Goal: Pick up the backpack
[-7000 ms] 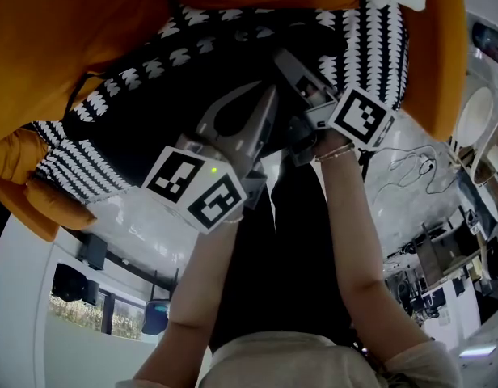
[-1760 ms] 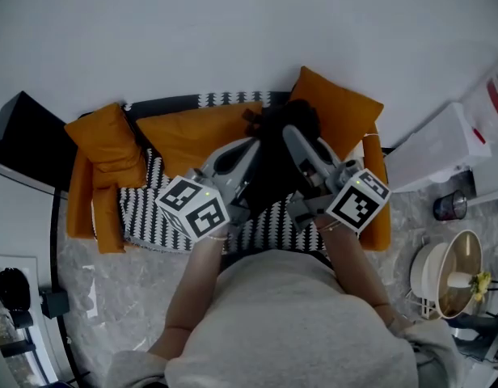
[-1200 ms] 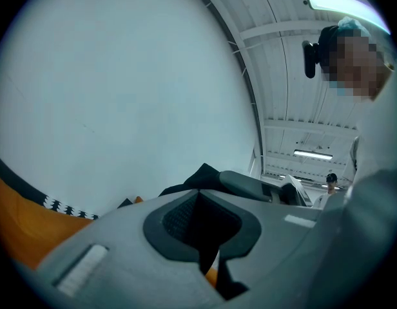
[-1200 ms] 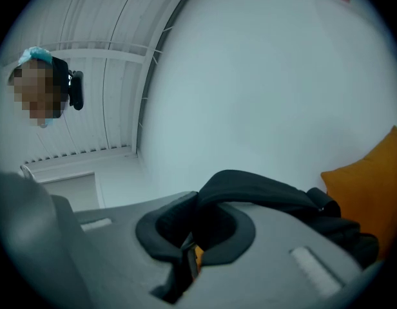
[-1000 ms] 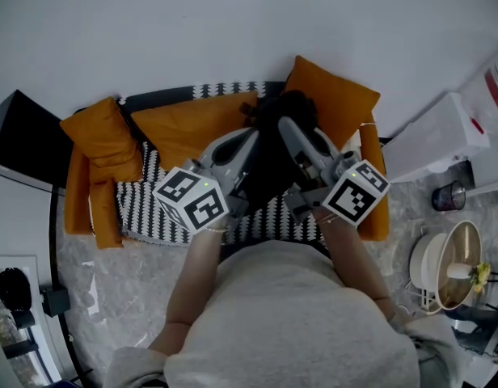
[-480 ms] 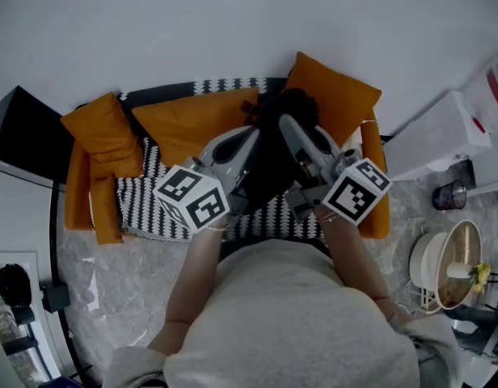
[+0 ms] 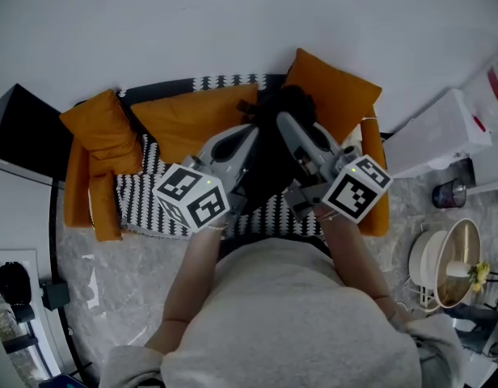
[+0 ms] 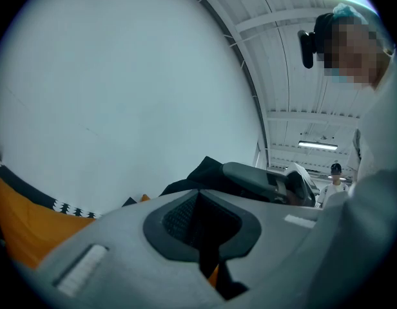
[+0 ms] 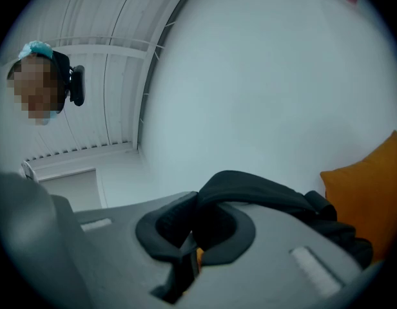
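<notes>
**Two grippers clamped on one backpack, over the right half of the sofa**

Both grippers are held by one person, seen from above in a light top, forearms reaching forward.

1. Left gripper (image 8: 202, 219): jaws pressed together. Dark fabric sits in the seam between the pads, and more black fabric bunches just beyond the tips. Its marker cube faces up in the head view.

2. Right gripper (image 9: 195, 229): jaws pressed together, pinching a black strap that loops up out of the pads and runs off to the right.

3. Backpack (image 7: 269, 168): black, soft, slumped. It lies between the two grippers, with both sets of tips buried in its upper part. It is over the right half of the sofa (image 7: 91, 208), in front of the back cushions and nearer the right arm than the left. Whether its base touches the seat cannot be told.

4. Sofa: orange, standing against a plain white wall (image 7: 233, 23). A black-and-white patterned throw (image 7: 144, 204) covers the seat and shows along the back edge. A tilted orange cushion (image 7: 334, 91) stands at the right rear corner, just behind the backpack.

5. Floor: grey, marbled. A white box (image 7: 439, 140) stands just beyond the sofa's right arm.
</notes>
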{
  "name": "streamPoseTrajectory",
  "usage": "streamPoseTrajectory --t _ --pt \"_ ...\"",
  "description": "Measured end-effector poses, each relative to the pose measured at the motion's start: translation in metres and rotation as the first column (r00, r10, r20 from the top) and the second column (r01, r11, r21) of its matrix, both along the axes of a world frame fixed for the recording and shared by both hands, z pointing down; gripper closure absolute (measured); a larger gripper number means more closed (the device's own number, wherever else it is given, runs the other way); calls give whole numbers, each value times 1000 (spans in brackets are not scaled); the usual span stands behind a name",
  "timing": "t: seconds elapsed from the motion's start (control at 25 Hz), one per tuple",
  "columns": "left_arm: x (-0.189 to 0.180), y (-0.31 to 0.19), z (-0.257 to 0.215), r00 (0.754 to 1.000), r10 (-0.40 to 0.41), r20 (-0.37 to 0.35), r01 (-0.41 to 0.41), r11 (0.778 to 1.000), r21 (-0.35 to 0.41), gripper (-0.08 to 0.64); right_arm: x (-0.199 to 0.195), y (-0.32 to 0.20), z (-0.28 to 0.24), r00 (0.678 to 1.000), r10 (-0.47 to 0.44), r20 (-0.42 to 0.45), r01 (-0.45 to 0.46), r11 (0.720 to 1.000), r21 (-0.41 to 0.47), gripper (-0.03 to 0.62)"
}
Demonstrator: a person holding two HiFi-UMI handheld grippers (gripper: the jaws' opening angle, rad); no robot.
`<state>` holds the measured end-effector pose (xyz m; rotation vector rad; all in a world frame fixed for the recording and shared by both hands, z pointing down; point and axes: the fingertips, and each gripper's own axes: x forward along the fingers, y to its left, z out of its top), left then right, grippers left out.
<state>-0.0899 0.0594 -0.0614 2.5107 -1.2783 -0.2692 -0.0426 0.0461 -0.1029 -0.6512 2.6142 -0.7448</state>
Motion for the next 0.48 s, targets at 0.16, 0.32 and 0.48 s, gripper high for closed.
streamPoseTrajectory --t 0.16,0.32,0.48 --pt "3 -1 -1 1000 -4 8 4 1000 8 552 0 1 2 1000 -11 1 11 1000 -6 583" --pt "6 1 -1 1000 -5 14 5 1000 6 554 3 1 4 1000 -7 -12 7 1000 -16 583" --pt "5 -1 0 1000 -8 15 8 1000 2 552 4 -2 6 1000 -2 -17 1 1000 -27 583"
